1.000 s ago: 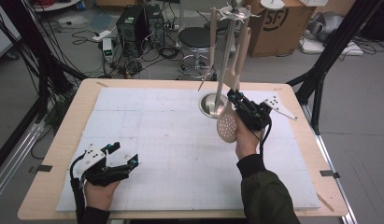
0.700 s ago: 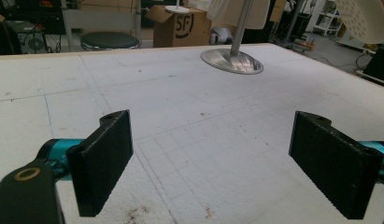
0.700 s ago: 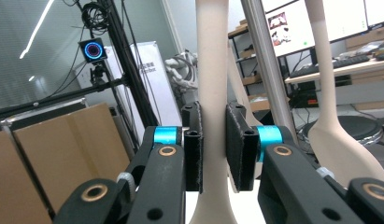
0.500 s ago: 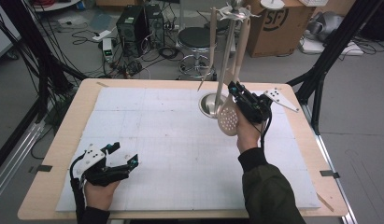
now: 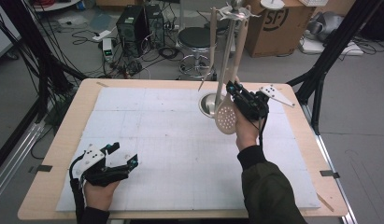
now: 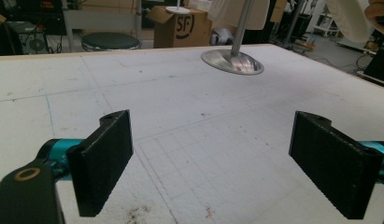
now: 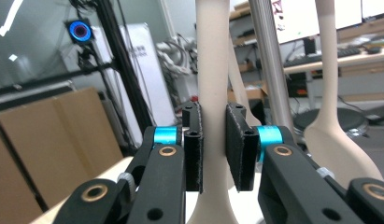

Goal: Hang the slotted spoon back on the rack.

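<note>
Cream-coloured, and hanging upright just beside the pole of the metal utensil stand (image 5: 228,60): speaking here of the slotted spoon (image 5: 226,119), with its round head low, above the stand's base, and its handle reaching up toward the hooks at the top. Gripping this handle from both sides with the right gripper (image 5: 232,88), pads pressing flat on it, as seen closely in the right gripper view. Resting the left gripper (image 5: 123,155) at the near left of the white mat (image 5: 171,140), well apart from the stand, jaws standing wide and holding nothing. Judging the work as about in the middle: the spoon lifted off the table and brought to the stand, but not possible to tell whether its end is sitting on a hook. Remaining, probably: settling the hang and then releasing the grip. Regarding containers, seeing no bowl or tray on the table; only the stand carrying things, with another pale utensil (image 5: 212,37) hanging on its far side. Behind the table, noticing a cardboard box (image 5: 273,28) on the floor, contents impossible to tell.
</note>
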